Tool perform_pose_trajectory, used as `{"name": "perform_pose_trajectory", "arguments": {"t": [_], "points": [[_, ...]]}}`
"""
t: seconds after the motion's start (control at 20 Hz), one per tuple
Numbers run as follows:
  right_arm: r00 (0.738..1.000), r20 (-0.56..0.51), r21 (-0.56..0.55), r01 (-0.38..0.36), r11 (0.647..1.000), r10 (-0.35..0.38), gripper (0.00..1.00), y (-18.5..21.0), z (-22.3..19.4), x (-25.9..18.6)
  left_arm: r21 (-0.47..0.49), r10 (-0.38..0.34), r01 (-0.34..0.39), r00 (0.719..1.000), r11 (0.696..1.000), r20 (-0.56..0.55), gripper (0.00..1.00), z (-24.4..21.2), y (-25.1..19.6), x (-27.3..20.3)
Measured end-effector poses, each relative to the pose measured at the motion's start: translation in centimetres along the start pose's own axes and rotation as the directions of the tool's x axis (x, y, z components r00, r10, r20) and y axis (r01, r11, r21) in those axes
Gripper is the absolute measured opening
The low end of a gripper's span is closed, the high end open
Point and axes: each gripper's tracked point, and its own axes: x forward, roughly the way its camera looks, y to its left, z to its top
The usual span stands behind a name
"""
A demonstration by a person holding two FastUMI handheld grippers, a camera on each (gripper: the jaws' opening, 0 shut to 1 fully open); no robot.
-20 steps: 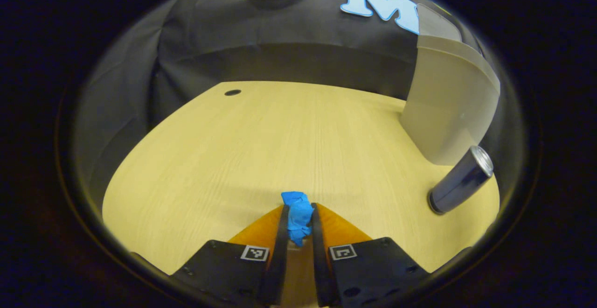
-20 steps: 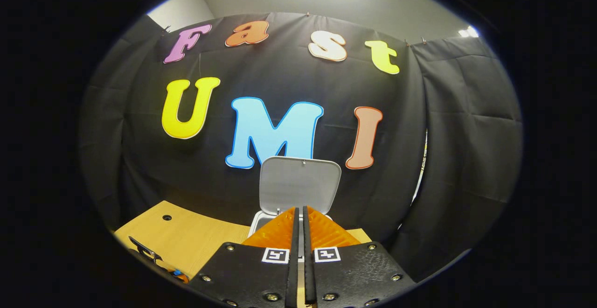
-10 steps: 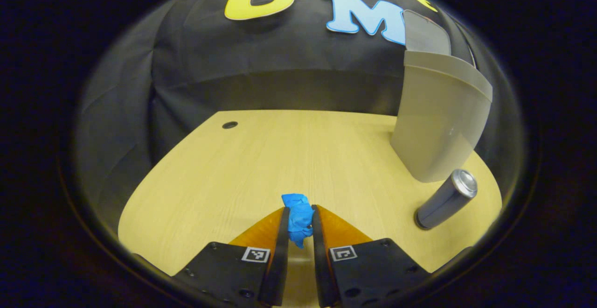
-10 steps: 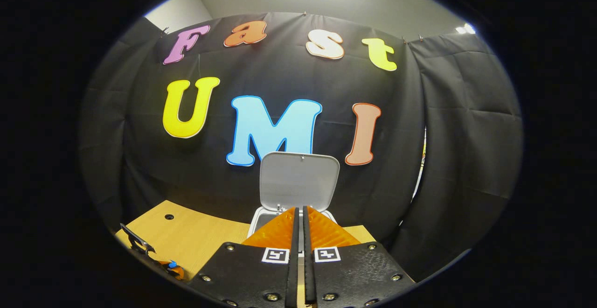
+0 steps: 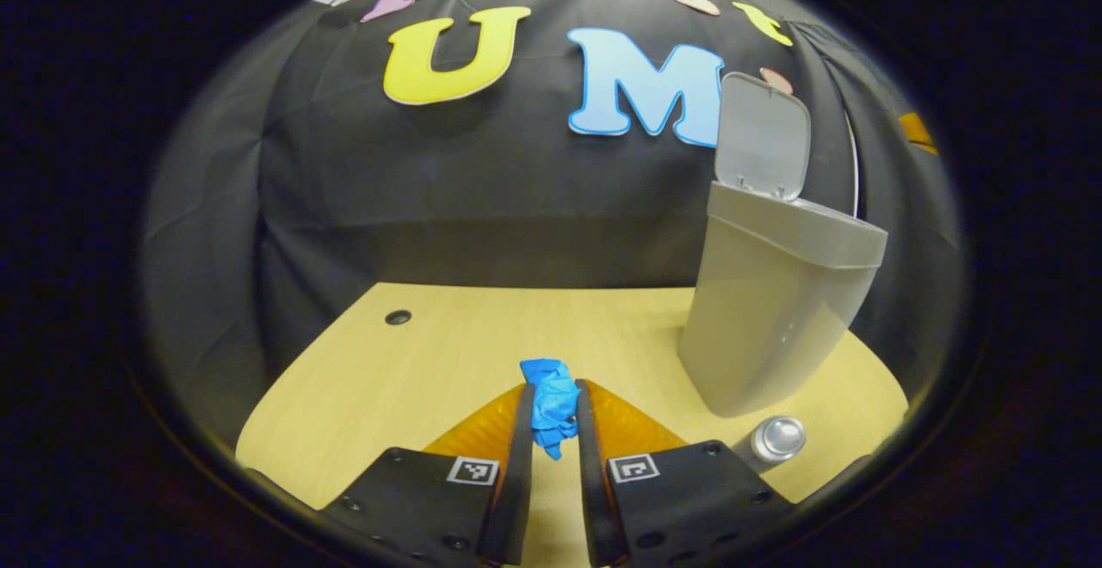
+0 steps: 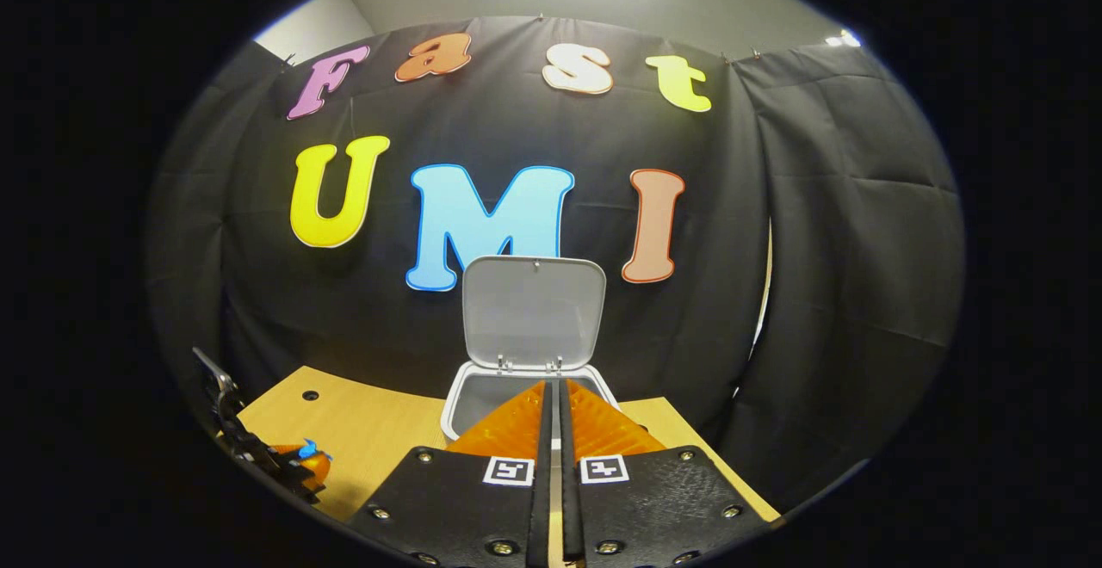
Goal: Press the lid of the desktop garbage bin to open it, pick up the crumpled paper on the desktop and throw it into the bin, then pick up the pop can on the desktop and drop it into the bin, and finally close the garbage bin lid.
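Left gripper (image 5: pixel 551 417): jaws narrow, both fingers pressed on the paper (image 5: pixel 551 400); held above the desk (image 5: pixel 448 353).
Paper: blue crumpled wad, pinched near the fingertips, part of it standing proud above them. In the right gripper view it shows as a blue speck at the far-off left gripper (image 6: pixel 303 458).
Paper handling: judged very light and soft; it compresses under the pads, so a mid-wad pinch holds. Little grip force needed; may cling to a pad on release.
Bin (image 5: pixel 770 310): upright on the desk, right of the left gripper and well apart from it. Lid (image 6: pixel 534 311) stands open and near vertical; mouth (image 6: pixel 491 389) exposed.
Can (image 5: pixel 775 439): standing on the desk just in front of the bin base, top facing the camera. Judged light, stiff, thin-walled and smooth; take it across the mid-body with moderate force to avoid denting or slip.
Right gripper (image 6: pixel 552 430): jaws together, holding nothing, aimed at the bin mouth.
Step in hand: carrying the paper to the bin; drop not yet made.
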Motion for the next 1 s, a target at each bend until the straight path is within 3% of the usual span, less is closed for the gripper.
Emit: {"name": "perform_pose_trajectory", "arguments": {"t": [0.65,1.0], "points": [[0.999,-0.045,0.082,0.03,0.996,-0.026,0.05,-2.9,-3.4,0.0,0.061,-0.15,0.142,0.976,0.988,0.156,0.35,11.8,-10.4,2.0],[0.995,-0.077,0.103,0.073,0.992,-0.066,0.05,-5.3,-5.2,0.2,0.159,-0.27,0.244,0.947,0.957,0.171,0.34,13.8,-18.1,2.6]]}}
